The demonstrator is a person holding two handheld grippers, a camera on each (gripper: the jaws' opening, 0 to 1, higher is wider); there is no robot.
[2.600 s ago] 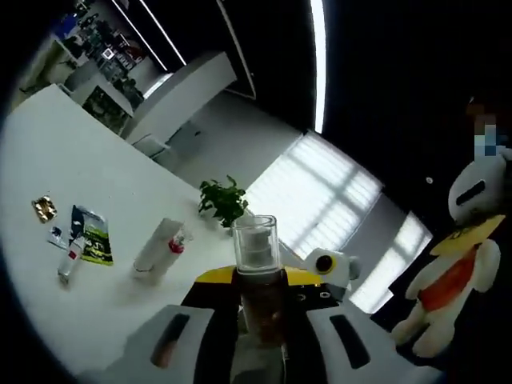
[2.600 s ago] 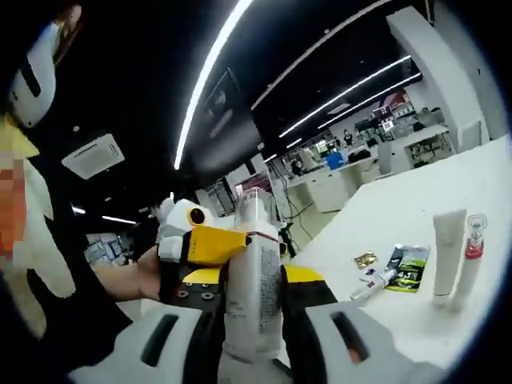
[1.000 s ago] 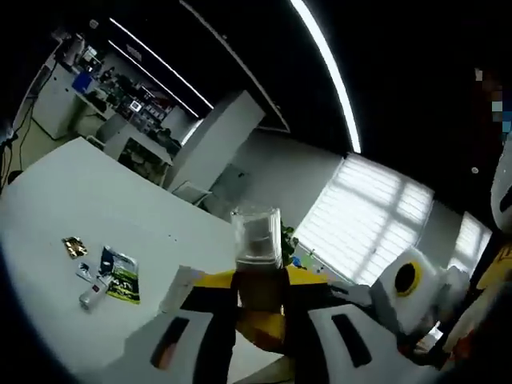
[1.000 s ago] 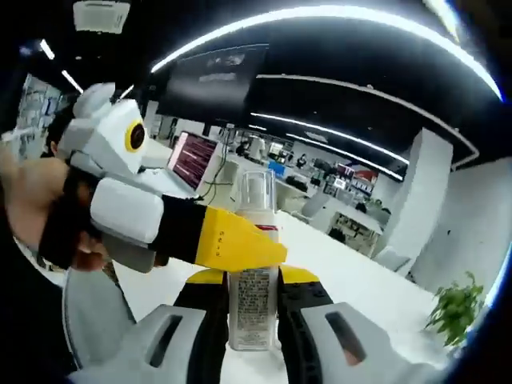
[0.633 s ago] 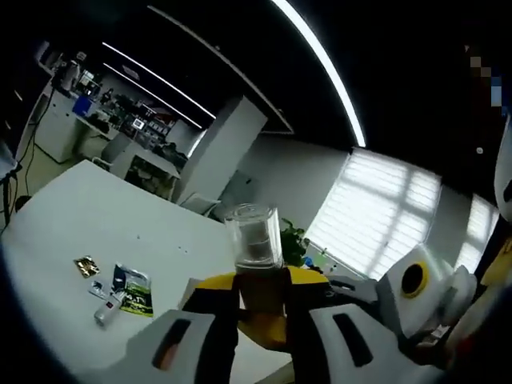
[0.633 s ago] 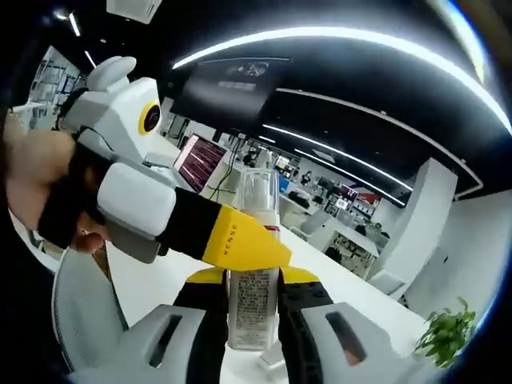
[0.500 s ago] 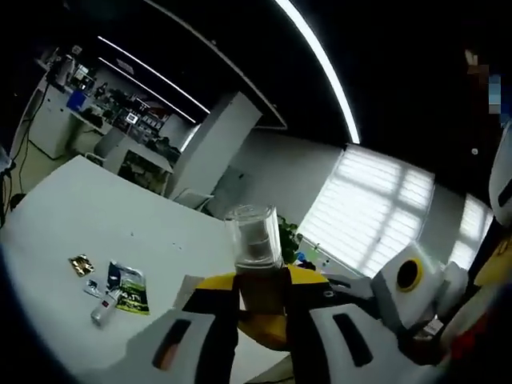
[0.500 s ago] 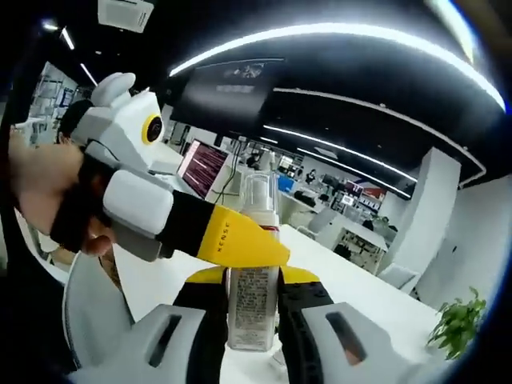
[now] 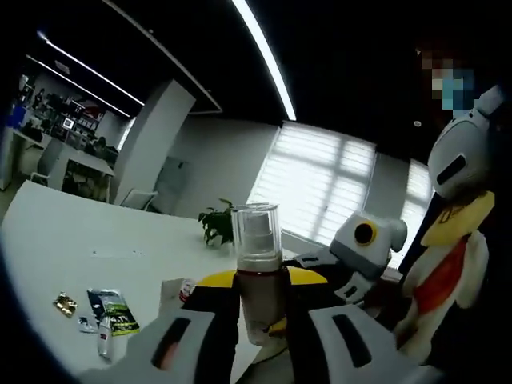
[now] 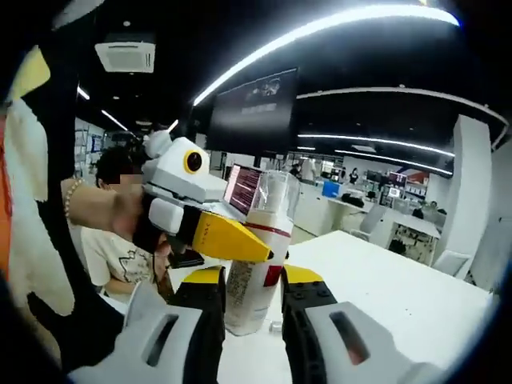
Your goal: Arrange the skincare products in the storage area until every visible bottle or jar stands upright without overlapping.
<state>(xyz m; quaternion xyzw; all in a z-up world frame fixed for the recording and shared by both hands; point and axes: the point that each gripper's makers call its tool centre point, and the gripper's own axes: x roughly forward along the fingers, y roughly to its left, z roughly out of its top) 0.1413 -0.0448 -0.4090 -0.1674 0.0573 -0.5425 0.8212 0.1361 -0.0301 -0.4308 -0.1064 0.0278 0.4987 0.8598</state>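
Note:
My left gripper point(image 9: 260, 282) is shut on a bottle with a clear cap and a brownish body point(image 9: 258, 268), held upright in the air above the white table point(image 9: 72, 248). The right gripper point(image 9: 358, 250) comes in from the right, close beside it. In the right gripper view, my right gripper point(image 10: 252, 280) is shut on a white bottle with a clear cap and a red band point(image 10: 254, 268), tilted slightly. The left gripper point(image 10: 210, 228), held by a hand, reaches in from the left with its yellow jaw tip against that bottle.
Down on the table lie a gold sachet point(image 9: 64, 304), a green packet point(image 9: 114, 310), a small tube point(image 9: 102, 342) and a white tube point(image 9: 170, 290) half hidden by my jaw. A potted plant point(image 9: 214, 224) stands at the far edge. A plush toy point(image 9: 456, 224) is at the right. A seated person point(image 10: 112, 248) is behind.
Both views have swung round as the hands moved. Each gripper keeps its bottle. The white bottle now leans a little, with the left gripper's yellow jaw still against it.

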